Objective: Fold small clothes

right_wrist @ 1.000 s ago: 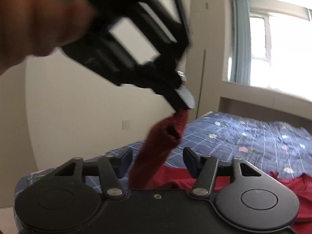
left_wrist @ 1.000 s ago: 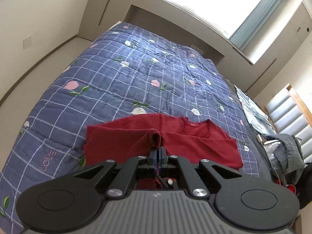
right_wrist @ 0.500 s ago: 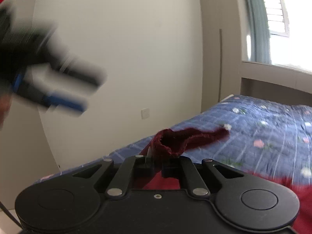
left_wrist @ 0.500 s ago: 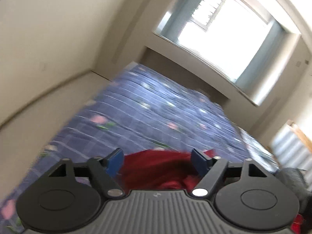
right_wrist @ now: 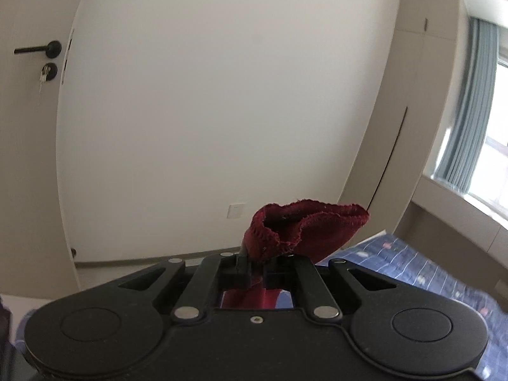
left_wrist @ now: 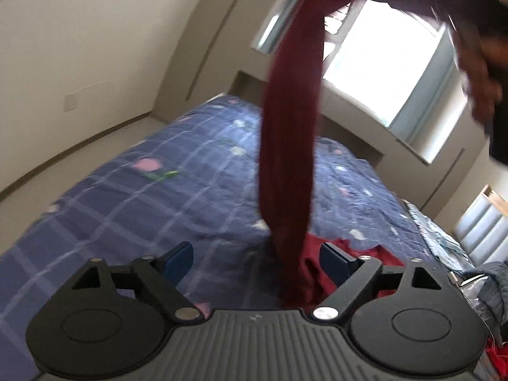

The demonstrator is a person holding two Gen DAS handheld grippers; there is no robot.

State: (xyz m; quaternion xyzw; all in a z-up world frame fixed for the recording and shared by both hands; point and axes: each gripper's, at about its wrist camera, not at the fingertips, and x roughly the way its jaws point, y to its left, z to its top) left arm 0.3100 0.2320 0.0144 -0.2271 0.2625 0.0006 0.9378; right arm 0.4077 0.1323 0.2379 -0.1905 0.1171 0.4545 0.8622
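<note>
A dark red knit top [left_wrist: 289,146] hangs in a long strip by its sleeve from high at the top of the left wrist view, its lower part bunched on the bed [left_wrist: 320,270]. My left gripper [left_wrist: 255,258] is open and empty, low over the bed, with the hanging cloth just ahead between its blue-padded fingers [left_wrist: 177,258]. My right gripper [right_wrist: 258,270] is shut on the sleeve cuff [right_wrist: 301,225], which sticks up above the jaws, held high and facing the wall.
The bed has a blue checked quilt with flowers [left_wrist: 133,197]. A grey garment pile [left_wrist: 489,289] lies at its right side by a padded headboard [left_wrist: 482,231]. A white door with a black handle [right_wrist: 38,49] is at left; a window [left_wrist: 381,63] is behind the bed.
My left gripper let go of the red sleeve and opened. My right gripper closed on the cuff and lifted it high, so the top now hangs in a strip.
</note>
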